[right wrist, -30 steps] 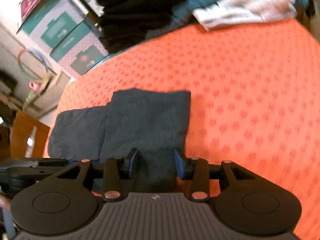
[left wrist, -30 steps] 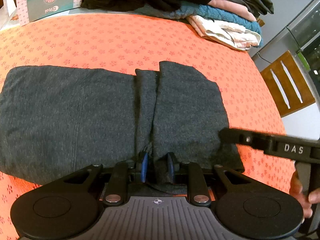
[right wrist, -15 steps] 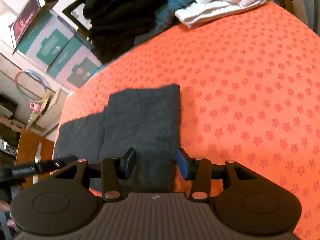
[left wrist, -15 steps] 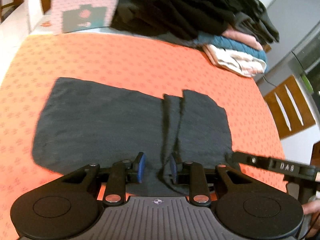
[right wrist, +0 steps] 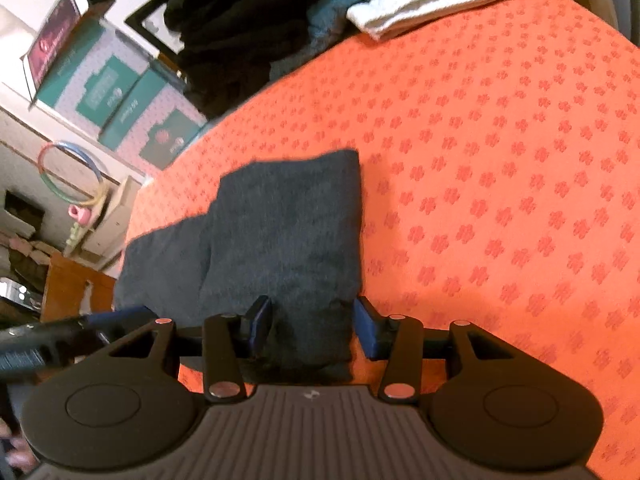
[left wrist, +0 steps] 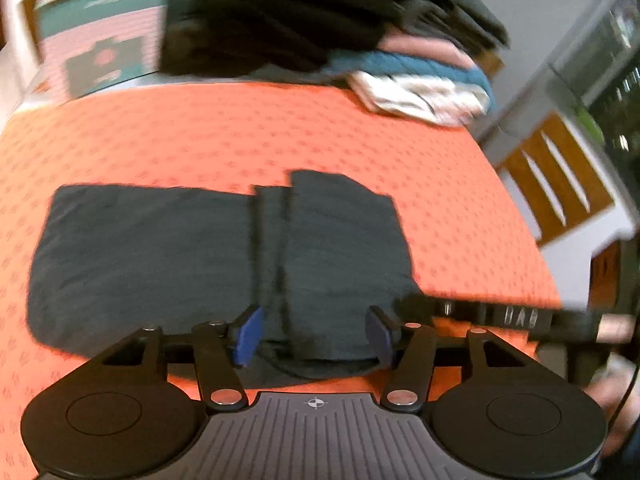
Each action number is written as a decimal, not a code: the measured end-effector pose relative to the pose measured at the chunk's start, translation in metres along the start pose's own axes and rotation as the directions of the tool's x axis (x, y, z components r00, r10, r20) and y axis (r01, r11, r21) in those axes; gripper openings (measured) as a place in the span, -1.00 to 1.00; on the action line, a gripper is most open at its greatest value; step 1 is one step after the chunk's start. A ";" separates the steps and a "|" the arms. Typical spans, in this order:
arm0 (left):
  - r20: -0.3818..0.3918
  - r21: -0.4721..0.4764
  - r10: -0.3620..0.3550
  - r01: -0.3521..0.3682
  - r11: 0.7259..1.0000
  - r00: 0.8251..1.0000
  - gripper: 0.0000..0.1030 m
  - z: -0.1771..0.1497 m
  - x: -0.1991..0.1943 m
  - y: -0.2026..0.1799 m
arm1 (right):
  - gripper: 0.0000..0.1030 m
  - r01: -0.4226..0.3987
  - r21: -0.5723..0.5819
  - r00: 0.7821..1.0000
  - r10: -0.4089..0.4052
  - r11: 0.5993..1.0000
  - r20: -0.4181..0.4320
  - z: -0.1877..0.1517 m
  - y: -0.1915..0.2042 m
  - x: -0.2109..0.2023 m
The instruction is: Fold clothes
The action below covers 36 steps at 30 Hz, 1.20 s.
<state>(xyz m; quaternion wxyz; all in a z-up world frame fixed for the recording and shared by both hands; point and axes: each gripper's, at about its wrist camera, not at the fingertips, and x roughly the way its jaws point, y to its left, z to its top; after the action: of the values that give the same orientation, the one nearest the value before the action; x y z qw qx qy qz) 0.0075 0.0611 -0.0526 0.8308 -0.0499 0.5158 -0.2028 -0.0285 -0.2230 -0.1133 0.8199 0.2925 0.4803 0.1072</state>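
Note:
A dark grey garment (left wrist: 192, 252) lies folded flat on the orange tablecloth (left wrist: 240, 132), with a narrow fold running up its middle. My left gripper (left wrist: 314, 334) hovers over its near edge. Its jaws are opening, and the cloth lies under the gap with neither blue pad pressing it. My right gripper (right wrist: 314, 324) hangs open above the garment's right end (right wrist: 288, 232), pads clear of the cloth. Each gripper shows in the other's view: the right gripper (left wrist: 500, 314) as a black bar, the left gripper (right wrist: 60, 332) at the left edge.
A heap of black clothes (left wrist: 288, 20), a teal towel (left wrist: 420, 66) and a white cloth (left wrist: 420, 96) sit at the table's far side. Teal and pink boxes (left wrist: 100, 40) stand at the back left. A wooden chair (left wrist: 556, 176) is past the right table edge.
My left gripper's jaws have let go of the garment's near edge and spread wide, and the gripper has lifted away from the cloth. The right gripper has rolled slightly.

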 end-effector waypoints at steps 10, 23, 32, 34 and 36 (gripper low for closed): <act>-0.034 0.211 0.071 -0.062 0.975 0.997 0.26 -0.007 0.037 -0.088 | 0.04 -0.027 -0.032 0.994 0.023 0.999 -0.109 0.070 -0.033 -0.001; -0.019 0.375 0.324 -0.294 0.879 0.946 0.27 -0.022 0.087 -0.134 | 0.01 -0.114 -0.032 0.965 0.103 0.993 -0.240 0.112 -0.030 0.065; 0.028 0.284 0.323 -0.318 0.905 0.946 -0.55 -0.025 0.065 -0.117 | -0.66 -0.117 -0.038 0.971 0.107 0.992 -0.213 0.107 -0.019 0.061; 0.038 0.238 0.300 -0.300 0.924 0.953 -0.58 -0.025 0.053 -0.110 | -0.68 -0.128 -0.045 0.972 0.116 0.991 -0.204 0.109 -0.012 0.055; 0.049 0.191 0.276 -0.281 0.941 0.960 -0.59 -0.025 0.041 -0.103 | -0.68 -0.136 -0.076 0.973 0.119 0.988 -0.198 0.111 -0.002 0.048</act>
<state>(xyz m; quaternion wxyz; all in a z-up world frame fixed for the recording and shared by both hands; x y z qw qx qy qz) -0.0274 -0.0456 -0.0687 0.8576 0.1033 0.4861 -0.1326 0.0903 -0.2442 -0.1081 0.7732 0.2741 0.5323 0.2089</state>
